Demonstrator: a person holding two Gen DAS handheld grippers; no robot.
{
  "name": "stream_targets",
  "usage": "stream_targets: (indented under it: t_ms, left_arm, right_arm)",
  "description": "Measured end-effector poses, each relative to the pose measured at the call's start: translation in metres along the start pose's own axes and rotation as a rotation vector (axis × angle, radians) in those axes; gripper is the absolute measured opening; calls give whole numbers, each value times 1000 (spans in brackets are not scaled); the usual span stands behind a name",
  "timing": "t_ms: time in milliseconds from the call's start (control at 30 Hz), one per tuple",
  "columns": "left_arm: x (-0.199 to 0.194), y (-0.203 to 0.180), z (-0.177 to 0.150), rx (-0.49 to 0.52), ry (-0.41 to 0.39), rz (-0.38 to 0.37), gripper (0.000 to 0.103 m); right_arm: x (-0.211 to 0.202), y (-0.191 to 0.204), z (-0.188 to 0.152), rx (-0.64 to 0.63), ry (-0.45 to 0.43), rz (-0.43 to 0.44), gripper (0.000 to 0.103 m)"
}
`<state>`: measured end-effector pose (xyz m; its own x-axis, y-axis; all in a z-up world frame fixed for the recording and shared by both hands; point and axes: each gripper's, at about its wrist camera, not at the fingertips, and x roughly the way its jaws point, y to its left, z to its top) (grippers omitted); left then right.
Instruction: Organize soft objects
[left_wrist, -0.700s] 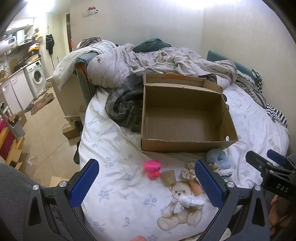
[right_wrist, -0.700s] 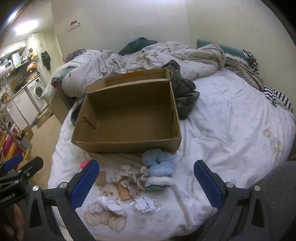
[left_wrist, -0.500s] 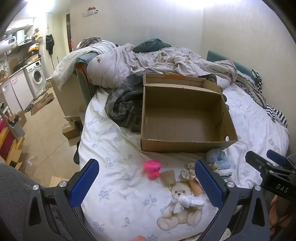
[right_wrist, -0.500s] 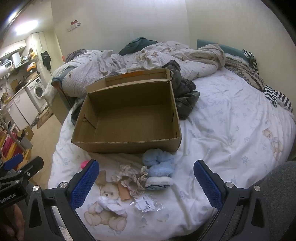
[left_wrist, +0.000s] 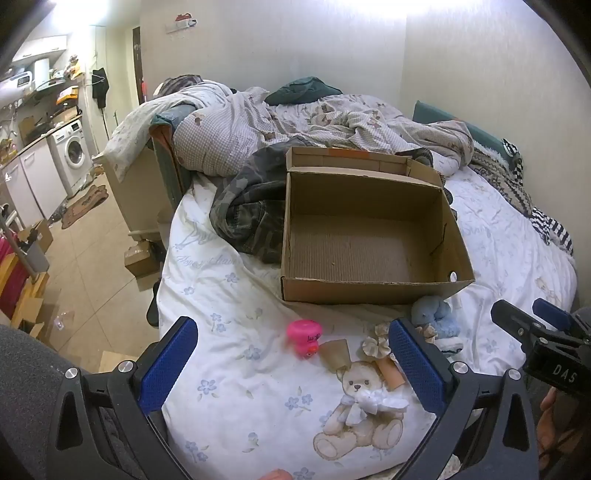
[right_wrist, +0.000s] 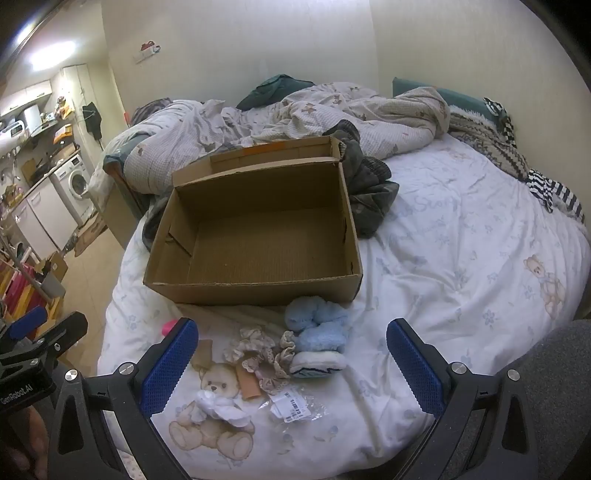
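Observation:
An empty open cardboard box (left_wrist: 369, 236) (right_wrist: 258, 236) lies on the bed. In front of it lie fluffy blue socks (right_wrist: 319, 328) (left_wrist: 434, 314), beige lace scrunchies (right_wrist: 262, 350) (left_wrist: 375, 345), a white soft bow (right_wrist: 219, 406) (left_wrist: 375, 400) and a pink toy (left_wrist: 304, 334). My left gripper (left_wrist: 291, 365) is open and empty, held above the pink toy and scrunchies. My right gripper (right_wrist: 290, 369) is open and empty, held above the scrunchies and socks.
A plastic bag with a barcode label (right_wrist: 291, 406) and brown card tags (right_wrist: 247, 382) lie by the scrunchies. A camouflage garment (left_wrist: 251, 206) and a rumpled quilt (left_wrist: 295, 122) lie behind the box. The bed edge drops to the floor (left_wrist: 81, 266) on the left.

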<state>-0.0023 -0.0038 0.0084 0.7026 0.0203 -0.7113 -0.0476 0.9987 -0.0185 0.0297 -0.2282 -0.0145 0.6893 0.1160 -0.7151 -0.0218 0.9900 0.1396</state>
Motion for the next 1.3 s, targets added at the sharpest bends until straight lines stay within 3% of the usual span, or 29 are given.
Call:
stream_targets:
  t_ms: [500,667,900,1300]
  left_arm:
    - [1,-3,0,4,1,-1,103]
    - [-1,-3,4,2,9,-5,103]
    - [11,-3,21,3,68,17,103]
    - [59,3,51,-6,209,47,103]
  right_arm:
    - [-2,5,1,-37,-6,8,103]
    - [1,-1,13,5,38,62,103]
    - [12,-9,41,37,125,124,103]
    - [42,-11,57,-8,222,136,103]
